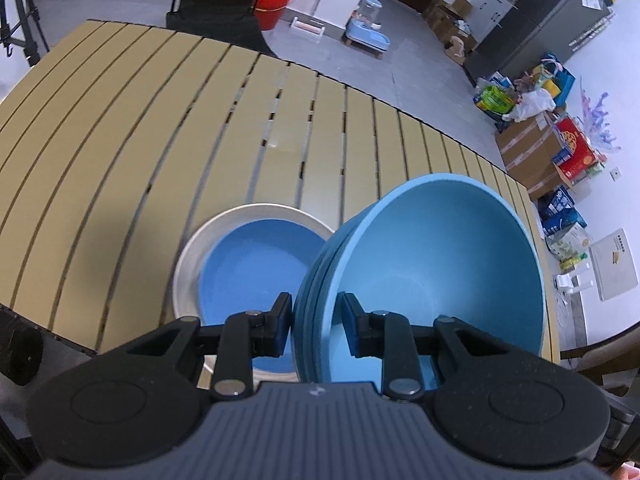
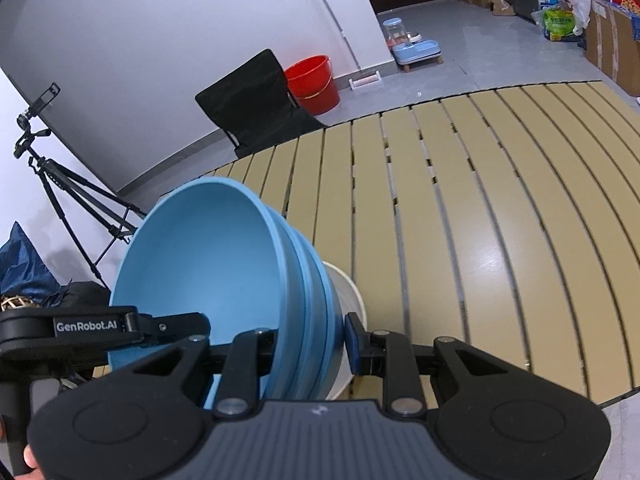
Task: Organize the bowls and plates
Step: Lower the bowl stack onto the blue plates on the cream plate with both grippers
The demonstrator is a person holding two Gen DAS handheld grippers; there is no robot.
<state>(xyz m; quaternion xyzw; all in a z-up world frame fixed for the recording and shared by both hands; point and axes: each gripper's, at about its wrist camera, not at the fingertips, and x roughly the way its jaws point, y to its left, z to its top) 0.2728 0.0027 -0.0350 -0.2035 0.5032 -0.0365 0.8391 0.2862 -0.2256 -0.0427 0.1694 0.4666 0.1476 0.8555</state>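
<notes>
A long slatted table (image 1: 160,128) of tan boards with dark gaps carries the scene; its far edge borders a grey floor. Near the table's near edge sits a shallow round plate with a pale cream rim and a blue centre (image 1: 256,264).

Above and partly over that plate is a nested stack of light blue plastic bowls (image 1: 432,264), tipped on its side so the open mouth faces away from the plate in the left wrist view. The stack's rims overlap the plate's cream rim in both views; whether they touch cannot be told.

The left gripper (image 1: 316,320) is clamped on the stack's rims, one black finger outside the outermost bowl, the other inside the innermost. The right gripper (image 2: 310,340) grips the same stack (image 2: 224,264) at another part of the rims in the same manner, its blue pad pressed to the outer wall, with the cream plate (image 2: 348,304) just behind. The left gripper's arm, lettered GenRobot.AI, reaches into the bowl mouth in the right wrist view.
</notes>
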